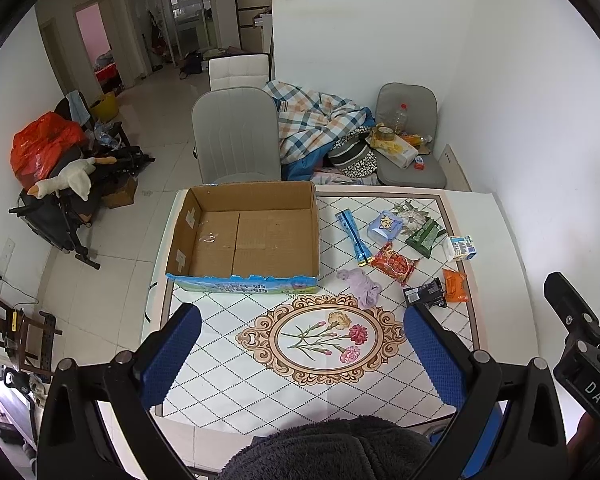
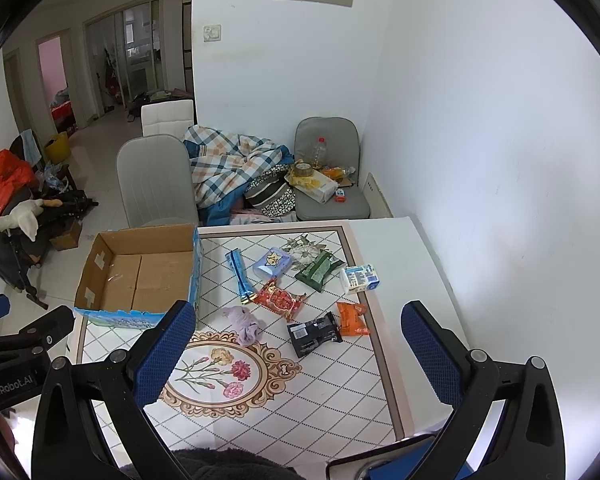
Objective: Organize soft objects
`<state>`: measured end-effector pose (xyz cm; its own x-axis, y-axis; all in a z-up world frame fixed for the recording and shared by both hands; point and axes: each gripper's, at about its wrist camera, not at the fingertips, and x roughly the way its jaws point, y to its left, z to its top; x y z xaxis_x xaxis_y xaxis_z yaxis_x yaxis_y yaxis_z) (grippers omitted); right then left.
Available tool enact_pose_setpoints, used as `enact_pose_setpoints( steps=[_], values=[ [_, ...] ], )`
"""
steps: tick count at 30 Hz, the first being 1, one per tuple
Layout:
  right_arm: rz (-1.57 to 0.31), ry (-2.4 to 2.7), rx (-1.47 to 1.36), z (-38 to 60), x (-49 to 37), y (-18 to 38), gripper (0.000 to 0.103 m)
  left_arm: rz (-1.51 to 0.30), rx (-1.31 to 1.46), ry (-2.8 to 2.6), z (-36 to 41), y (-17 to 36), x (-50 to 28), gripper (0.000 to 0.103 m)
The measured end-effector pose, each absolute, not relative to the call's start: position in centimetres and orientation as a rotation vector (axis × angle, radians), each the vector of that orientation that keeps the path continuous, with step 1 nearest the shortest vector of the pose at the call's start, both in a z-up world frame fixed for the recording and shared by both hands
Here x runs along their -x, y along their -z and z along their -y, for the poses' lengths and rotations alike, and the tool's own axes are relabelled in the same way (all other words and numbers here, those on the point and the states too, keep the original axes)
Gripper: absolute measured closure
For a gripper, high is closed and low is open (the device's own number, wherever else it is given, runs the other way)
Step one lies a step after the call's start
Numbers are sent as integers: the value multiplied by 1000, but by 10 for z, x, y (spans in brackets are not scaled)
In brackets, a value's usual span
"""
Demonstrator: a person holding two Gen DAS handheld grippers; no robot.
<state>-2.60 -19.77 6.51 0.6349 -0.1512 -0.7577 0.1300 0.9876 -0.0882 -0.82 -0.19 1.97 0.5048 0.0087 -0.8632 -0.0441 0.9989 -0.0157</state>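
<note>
An empty cardboard box (image 1: pixel 244 236) (image 2: pixel 140 276) sits on the left of the patterned table (image 1: pixel 220 360) (image 2: pixel 320 392). To its right lie soft packets: a lilac cloth (image 1: pixel 360 284) (image 2: pixel 244 324), a red snack bag (image 1: pixel 394 263) (image 2: pixel 279 299), a blue stick pack (image 1: pixel 353 236) (image 2: pixel 238 272), a blue tissue pack (image 1: pixel 385 227) (image 2: pixel 272 263), a green pack (image 1: pixel 426 236) (image 2: pixel 319 270), a white-blue pack (image 1: pixel 462 248) (image 2: pixel 359 278), an orange pack (image 1: pixel 455 285) (image 2: pixel 352 318) and a black pack (image 1: pixel 425 294) (image 2: pixel 314 334). My left gripper (image 1: pixel 302 356) and right gripper (image 2: pixel 296 356) are open and empty above the table's near side.
A grey chair (image 1: pixel 236 136) stands behind the box. A plaid blanket (image 1: pixel 316 120) and a second chair with clutter (image 1: pixel 408 140) are beyond the table. A white wall (image 2: pixel 500 160) is on the right. A stroller with a plush goose (image 1: pixel 64 180) stands at the left.
</note>
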Motion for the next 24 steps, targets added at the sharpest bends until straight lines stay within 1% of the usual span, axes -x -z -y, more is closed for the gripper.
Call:
enact_pose_setpoints(
  steps=[24],
  values=[
    [-886,169,27,198,20,-62,0,-1043,33,-23,-4,-10,8,0]
  ],
)
